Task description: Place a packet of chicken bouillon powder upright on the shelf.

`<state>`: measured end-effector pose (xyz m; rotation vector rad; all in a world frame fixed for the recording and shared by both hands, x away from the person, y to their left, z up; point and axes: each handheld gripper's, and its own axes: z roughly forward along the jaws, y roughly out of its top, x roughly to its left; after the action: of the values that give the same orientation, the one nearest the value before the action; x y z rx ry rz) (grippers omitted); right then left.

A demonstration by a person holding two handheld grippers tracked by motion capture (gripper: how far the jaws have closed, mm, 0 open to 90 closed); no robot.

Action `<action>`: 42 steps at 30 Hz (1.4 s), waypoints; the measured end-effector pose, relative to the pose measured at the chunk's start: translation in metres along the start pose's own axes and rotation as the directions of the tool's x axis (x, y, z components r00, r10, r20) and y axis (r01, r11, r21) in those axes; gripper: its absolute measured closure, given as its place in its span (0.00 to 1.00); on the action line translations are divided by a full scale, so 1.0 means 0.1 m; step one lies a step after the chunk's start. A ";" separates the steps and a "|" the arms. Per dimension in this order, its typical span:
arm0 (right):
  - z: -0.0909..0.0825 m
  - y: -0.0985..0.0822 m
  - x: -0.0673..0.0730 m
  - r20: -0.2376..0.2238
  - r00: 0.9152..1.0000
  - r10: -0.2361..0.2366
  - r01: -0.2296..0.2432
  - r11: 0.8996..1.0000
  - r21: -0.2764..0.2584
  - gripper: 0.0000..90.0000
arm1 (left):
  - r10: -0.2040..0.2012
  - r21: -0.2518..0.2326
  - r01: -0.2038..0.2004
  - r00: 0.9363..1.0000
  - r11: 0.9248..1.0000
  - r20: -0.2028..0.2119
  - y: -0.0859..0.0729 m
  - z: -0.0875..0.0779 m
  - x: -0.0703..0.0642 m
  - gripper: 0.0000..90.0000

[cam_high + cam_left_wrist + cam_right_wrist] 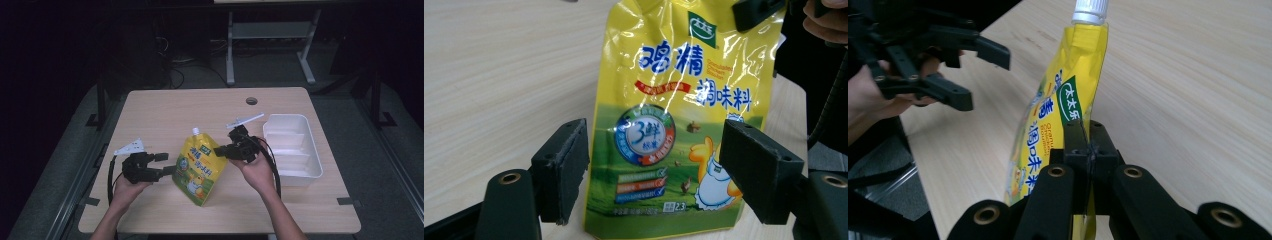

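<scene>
With the right gripper [1083,145] clamped on just the yellow pouch's [198,167] side edge over the surface [160,107] and the left gripper [165,163] released beside it, the slick pouch could swing or slip free.

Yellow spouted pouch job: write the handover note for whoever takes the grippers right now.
Right gripper: shut on the upper edge of the yellow plastic seasoning pouch with the white screw cap, holding it upright over the light wooden table.
Left gripper: open, jaws either side of the pouch's lower half, pads not pressing.
White plastic compartment tray: on the table at the right, nothing in it.
Done: pouch picked up by the right gripper.
Left: probably placing the pouch in the tray.
</scene>
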<state>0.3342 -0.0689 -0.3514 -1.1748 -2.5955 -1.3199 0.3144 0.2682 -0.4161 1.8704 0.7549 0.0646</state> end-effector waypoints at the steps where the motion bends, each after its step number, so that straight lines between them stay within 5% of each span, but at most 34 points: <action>1: -0.01 0.02 0.03 -0.005 1.000 -0.013 0.013 1.000 -0.001 0.99 | 0.006 -0.008 -0.006 1.000 1.000 -0.001 0.00 -0.02 0.00 0.30; 9: -0.05 0.13 0.32 -0.043 0.990 -0.134 0.134 0.991 -0.001 0.99 | 0.005 -0.025 -0.003 0.999 1.000 0.054 0.02 -0.09 0.03 0.27; 13: -0.07 0.18 0.48 -0.059 0.978 -0.199 0.200 0.980 0.009 1.00 | -0.004 -0.022 0.006 0.997 1.000 0.078 0.01 -0.10 0.04 0.27; 19: -0.08 0.23 0.66 -0.083 0.952 -0.293 0.296 0.955 0.021 1.00 | 0.048 -0.020 -0.046 0.993 0.999 0.103 0.03 -0.08 -0.02 0.28; 29: -0.08 0.28 0.76 -0.147 0.926 -0.348 0.353 0.936 0.003 1.00 | 0.061 -0.006 -0.061 0.980 0.998 0.188 0.02 -0.07 -0.03 0.52; 32: -0.08 0.28 0.74 -0.135 0.928 -0.348 0.351 0.936 0.000 1.00 | 0.064 -0.006 -0.065 0.978 0.998 0.200 0.01 -0.09 -0.01 0.65; 42: -0.08 0.22 0.47 -0.115 0.962 -0.247 0.248 0.969 -0.010 0.94 | 0.145 0.043 -0.156 0.968 0.987 0.203 0.01 -0.05 -0.10 0.95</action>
<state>0.3115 -0.0375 -0.3166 -0.7646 -2.7272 -1.3731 0.3052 0.2665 -0.4100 1.9539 0.4805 -0.0493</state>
